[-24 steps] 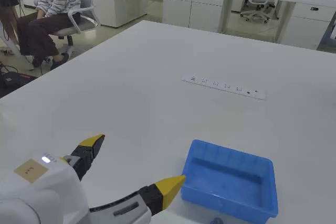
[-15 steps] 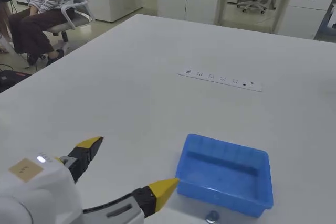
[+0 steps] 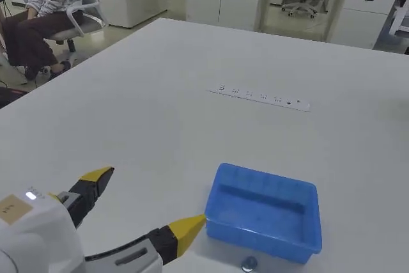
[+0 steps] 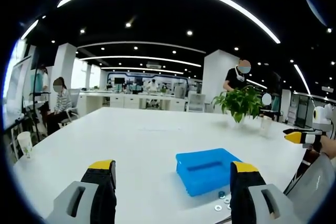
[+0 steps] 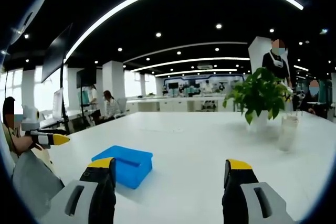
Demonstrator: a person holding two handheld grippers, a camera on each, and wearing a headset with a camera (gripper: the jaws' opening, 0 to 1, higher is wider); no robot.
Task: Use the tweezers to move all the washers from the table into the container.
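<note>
Before going for the washers (image 4: 222,201), sort out the tweezers: needed in one gripper, clamped straight along the jaws, tips well clear of the yellow pads (image 3: 96,176). Nothing held right now. Left gripper (image 3: 144,201): jaws spread wide, empty, held low over the table (image 3: 160,94) just left of the container (image 3: 262,212). Right gripper (image 5: 169,163): likewise spread and empty, out on the container's other side, further off.

Washers: small loose cluster flat on the table, just off the container's near wall, close by the right-hand jaw in the left gripper view. At least three, exact count hard to tell. Container interior looks bare, so probably zero moved.

For the pick:
- Take one washer at a time, outermost of the cluster first, to avoid scattering the rest.
- Come in at a shallow angle, one tweezer tip through the hole, the other outside the ring. Pinching flat from above likely just skates on that smooth top.
- Squeeze gently; too much force probably pops the washer free.
- Lift only enough to clear the low wall. Short carry, so no rush.
- Release low over the container floor, not from height, to stop bounce-out.
- Keep clear of the container wall on approach: light plastic by the look, likely to slide if bumped and shove the washers around.
- Spare gripper: park beside the container, ready to steady the far wall.
</note>
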